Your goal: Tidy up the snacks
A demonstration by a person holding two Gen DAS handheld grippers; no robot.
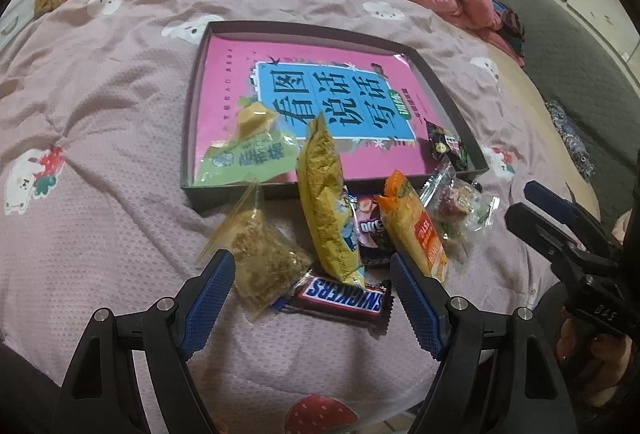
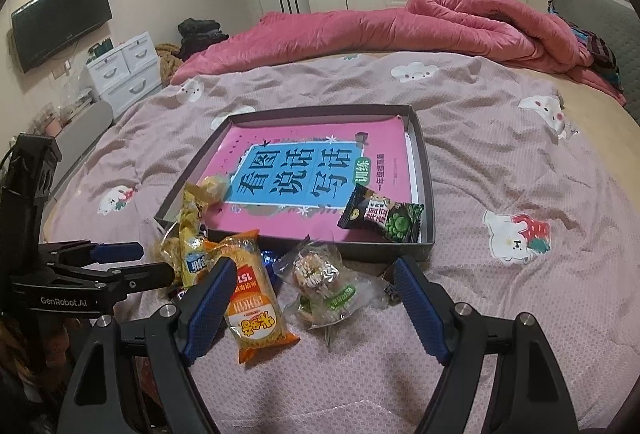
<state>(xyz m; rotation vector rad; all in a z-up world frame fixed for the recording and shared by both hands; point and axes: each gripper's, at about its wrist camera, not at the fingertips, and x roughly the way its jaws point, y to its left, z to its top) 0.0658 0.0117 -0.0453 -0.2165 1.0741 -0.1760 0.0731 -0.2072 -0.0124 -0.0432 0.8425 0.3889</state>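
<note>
I hover both grippers, left (image 1: 310,290) and right (image 2: 316,298), released, empty, over loose wrapped snacks beside the shallow grey cardboard tray (image 2: 424,157).

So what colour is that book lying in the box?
Bright pink, with a blue title panel; the book shows best in the right wrist view, inside the dark box.

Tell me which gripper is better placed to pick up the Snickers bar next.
Left. The brown-wrapped Snickers bar lies directly between the open left gripper and its blue-padded fingers. The right gripper hangs open over the clear-wrapped round pastry instead.
</note>
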